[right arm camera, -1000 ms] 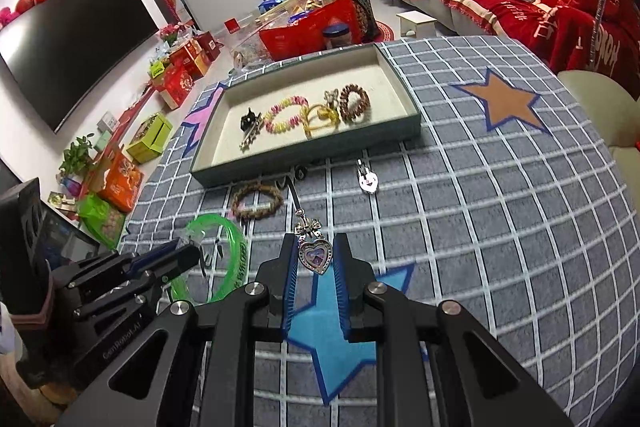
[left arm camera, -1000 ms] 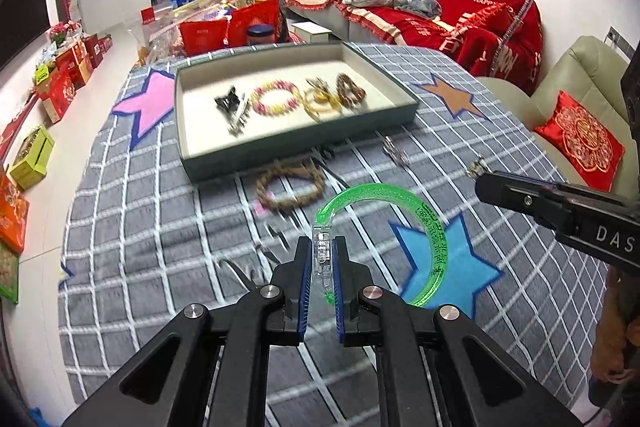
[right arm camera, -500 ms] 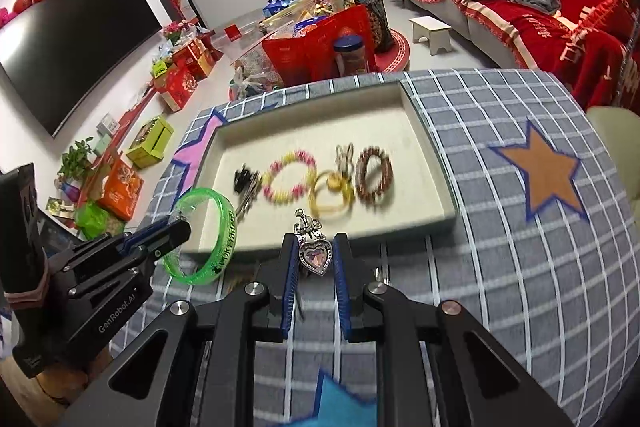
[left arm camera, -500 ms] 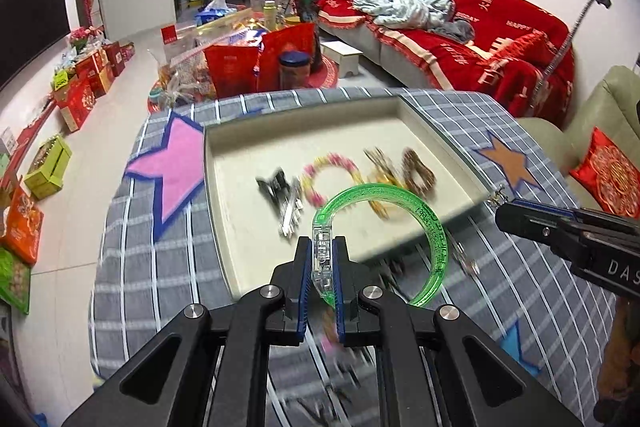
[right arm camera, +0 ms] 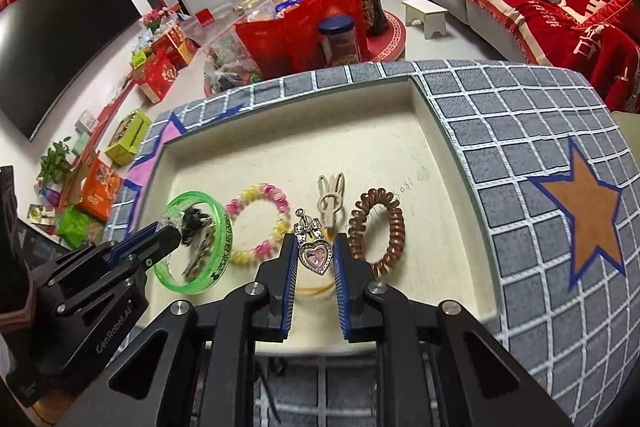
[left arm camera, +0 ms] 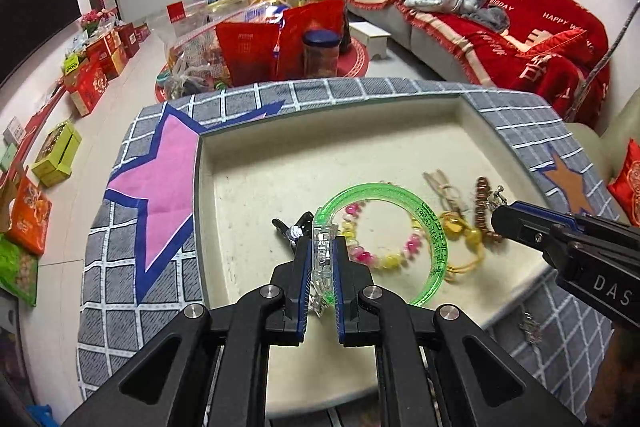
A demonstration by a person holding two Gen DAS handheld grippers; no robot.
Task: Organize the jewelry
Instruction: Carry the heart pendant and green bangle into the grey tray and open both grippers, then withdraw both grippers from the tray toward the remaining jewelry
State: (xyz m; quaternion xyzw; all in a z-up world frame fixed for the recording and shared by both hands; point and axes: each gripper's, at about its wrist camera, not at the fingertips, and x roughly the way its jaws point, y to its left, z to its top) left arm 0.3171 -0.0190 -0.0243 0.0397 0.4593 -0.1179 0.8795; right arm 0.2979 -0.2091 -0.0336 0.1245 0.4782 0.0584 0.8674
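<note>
Now clamped: L gripper (left arm camera: 321, 269) on green bangle (left arm camera: 434, 231), R gripper (right arm camera: 315, 267) on heart pendant (right arm camera: 316, 257), both over tray (right arm camera: 448, 147), bead bracelet (right arm camera: 258, 223) ahead.

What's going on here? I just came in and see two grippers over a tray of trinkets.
A person is sorting jewelry into a shallow tray with two handheld grippers. The left gripper is shut on a green bangle, held over the tray's left part above a black hair clip. The right gripper is shut on a heart pendant. In the tray lie a pink-and-yellow bead bracelet, a brown coil hair tie and a beige clip.
</note>
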